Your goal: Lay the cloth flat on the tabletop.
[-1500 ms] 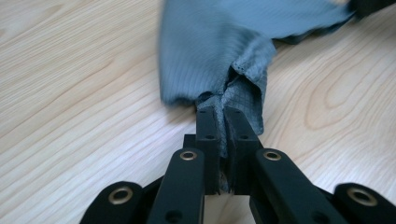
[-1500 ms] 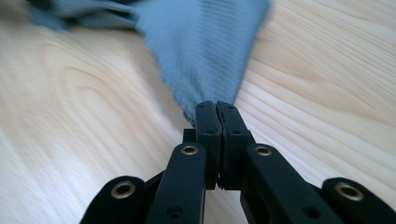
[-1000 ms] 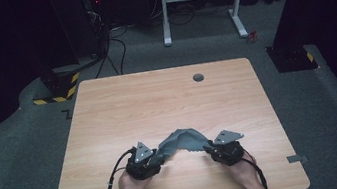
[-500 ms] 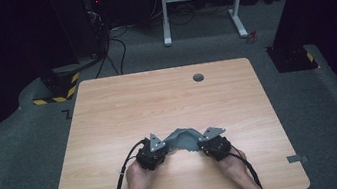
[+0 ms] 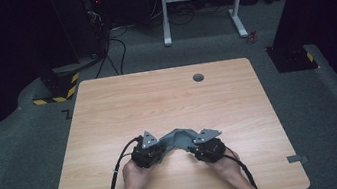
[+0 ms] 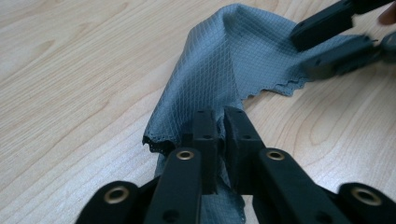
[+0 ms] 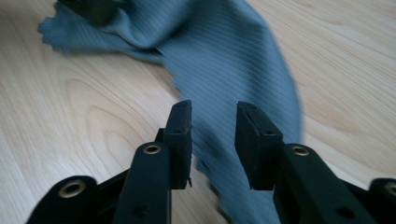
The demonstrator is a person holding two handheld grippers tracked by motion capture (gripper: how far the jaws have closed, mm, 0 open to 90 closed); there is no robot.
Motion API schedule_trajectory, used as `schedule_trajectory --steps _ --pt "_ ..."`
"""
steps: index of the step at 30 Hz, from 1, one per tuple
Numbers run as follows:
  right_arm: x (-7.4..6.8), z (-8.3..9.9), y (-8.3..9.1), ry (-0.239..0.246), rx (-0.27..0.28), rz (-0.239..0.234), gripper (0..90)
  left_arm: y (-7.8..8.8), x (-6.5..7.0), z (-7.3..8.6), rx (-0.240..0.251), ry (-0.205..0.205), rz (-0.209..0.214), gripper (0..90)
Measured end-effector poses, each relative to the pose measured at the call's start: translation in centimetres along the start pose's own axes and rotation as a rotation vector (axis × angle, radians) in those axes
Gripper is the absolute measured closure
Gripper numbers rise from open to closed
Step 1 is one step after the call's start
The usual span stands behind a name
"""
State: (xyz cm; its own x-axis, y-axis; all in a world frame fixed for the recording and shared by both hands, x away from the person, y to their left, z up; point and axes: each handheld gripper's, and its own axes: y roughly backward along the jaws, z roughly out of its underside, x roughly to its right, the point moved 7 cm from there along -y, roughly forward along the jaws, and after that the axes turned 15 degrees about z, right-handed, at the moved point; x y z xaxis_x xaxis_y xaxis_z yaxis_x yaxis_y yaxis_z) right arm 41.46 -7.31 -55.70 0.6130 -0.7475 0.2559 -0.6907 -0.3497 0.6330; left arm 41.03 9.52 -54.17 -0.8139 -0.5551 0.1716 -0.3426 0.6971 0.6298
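Pinching one end of the grey cloth [image 6: 219,70], the left gripper [image 5: 149,152] has its jaws clamped together on the fabric near the table's [image 5: 167,99] near edge, probably to anchor that corner. The cloth humps up in the middle between the two tools, touching the wood on both sides. At the right, the right gripper [image 5: 208,147] has its jaws apart, with the other end of the cloth lying between them unpinched, perhaps about to grip or just let go.
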Motion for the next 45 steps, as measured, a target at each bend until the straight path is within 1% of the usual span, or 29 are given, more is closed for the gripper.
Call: schedule_trajectory --steps 3,4,5,6,7,9,10,13,15,16,18,19,21,22,23,24,25,26,28,29,31,32,33,35,36,37,40,42,45 --pt "-0.8 -0.6 -1.0 0.0 0.007 -0.007 63.2 0.7 -0.2 -0.4 0.037 0.002 -0.011 86.0" --pt "-1.1 -0.7 -1.3 -0.006 -0.007 -0.01 63.1 0.9 -0.4 -0.5 0.04 0.0 -0.016 86.6" --pt "-1.2 -0.7 -1.7 0.001 -0.016 -0.009 64.5 1.2 -0.5 -0.6 0.043 0.0 -0.022 87.0" --pt "-1.3 -0.7 -2.0 0.012 -0.027 -0.006 69.0 1.4 -0.6 -0.6 0.044 0.001 -0.029 87.4" --pt "-1.3 -0.7 -2.1 0.01 -0.027 -0.007 75.3 1.6 -0.8 -0.7 0.047 0.004 -0.033 87.6" --pt "-1.2 -0.9 -2.1 0.021 -0.034 -0.002 85.3 2.0 -1.5 -0.8 0.062 0.017 -0.046 87.8" --pt "-1.1 -0.9 -2.0 0.025 -0.033 -0.003 87.9 2.1 -1.8 -0.9 0.07 0.022 -0.052 87.8" --pt "-1.0 -1.0 -1.7 0.017 -0.023 -0.004 88.4 2.4 -2.7 -1.3 0.102 0.055 -0.057 87.8" --pt "-0.9 -1.2 -1.3 0.004 -0.01 -0.017 88.4 2.4 -3.3 -1.6 0.108 0.063 -0.069 87.8" --pt "-0.9 -1.3 -1.0 0.0 -0.005 -0.022 88.6 2.5 -3.3 -1.7 0.116 0.077 -0.06 87.7" --pt "-1.1 -1.4 -0.2 0.013 0.01 -0.038 88.8 2.6 -3.0 -1.7 0.123 0.093 -0.032 87.8" --pt "-1.2 -1.3 0.2 0.021 0.012 -0.044 88.8 2.7 -2.6 -1.6 0.123 0.097 -0.016 87.7" --pt "-1.5 -0.9 1.0 0.044 0.018 -0.06 88.8 3.0 -1.6 -1.2 0.113 0.087 0.016 87.6" --pt "-1.7 -0.7 1.4 0.055 0.015 -0.065 88.7 3.3 -1.0 -0.8 0.101 0.074 0.025 87.5" --pt "-1.8 -0.2 1.8 0.075 0.012 -0.071 88.5 3.4 -0.7 -0.5 0.093 0.071 0.032 87.5" --pt "-1.9 0.0 2.1 0.075 0.009 -0.076 88.4 3.6 -0.3 -0.2 0.093 0.067 0.043 87.4" --pt "-2.0 0.3 2.4 0.076 0.01 -0.083 88.3 3.6 0.0 0.2 0.089 0.069 0.052 87.4" --pt "-2.0 0.5 2.6 0.072 0.012 -0.09 88.0 3.6 0.3 0.5 0.087 0.082 0.064 87.5" --pt "-2.0 0.7 2.8 0.046 0.008 -0.108 86.6 3.3 0.4 0.8 0.073 0.082 0.075 87.6" --pt "-1.9 0.8 2.7 0.037 0.002 -0.108 85.6 3.2 0.4 0.8 0.071 0.09 0.079 87.7" --pt "-1.9 0.8 2.4 0.031 -0.003 -0.114 82.7 3.2 0.6 0.6 0.082 0.094 0.1 88.0" --pt "-1.9 0.7 2.3 0.023 0.001 -0.124 80.6 3.2 0.6 0.6 0.082 0.094 0.1 88.0" --pt "-1.9 0.6 2.4 0.009 0.007 -0.129 77.3 3.4 1.2 0.6 0.094 0.096 0.117 88.1" --pt "-1.7 0.4 2.7 -0.012 0.022 -0.116 75.1 3.7 1.8 1.1 0.085 0.08 0.105 88.1" --pt "-1.7 0.4 2.7 -0.012 0.022 -0.116 75.1 3.7 1.8 1.1 0.085 0.08 0.105 88.0" --pt "-0.9 0.2 3.2 -0.045 0.045 -0.098 70.4 3.9 2.2 1.8 0.07 0.073 0.095 88.0" --pt "0.1 0.3 3.4 -0.061 0.047 -0.04 64.3 4.0 2.6 3.2 0.03 0.063 0.082 88.0" --pt "0.9 0.5 3.2 -0.081 0.04 0.0 61.0 3.8 2.8 3.9 0.01 0.061 0.087 88.0" --pt "1.7 0.6 2.8 -0.119 0.029 0.014 59.9 3.8 3.1 4.9 -0.023 0.061 0.086 88.0"
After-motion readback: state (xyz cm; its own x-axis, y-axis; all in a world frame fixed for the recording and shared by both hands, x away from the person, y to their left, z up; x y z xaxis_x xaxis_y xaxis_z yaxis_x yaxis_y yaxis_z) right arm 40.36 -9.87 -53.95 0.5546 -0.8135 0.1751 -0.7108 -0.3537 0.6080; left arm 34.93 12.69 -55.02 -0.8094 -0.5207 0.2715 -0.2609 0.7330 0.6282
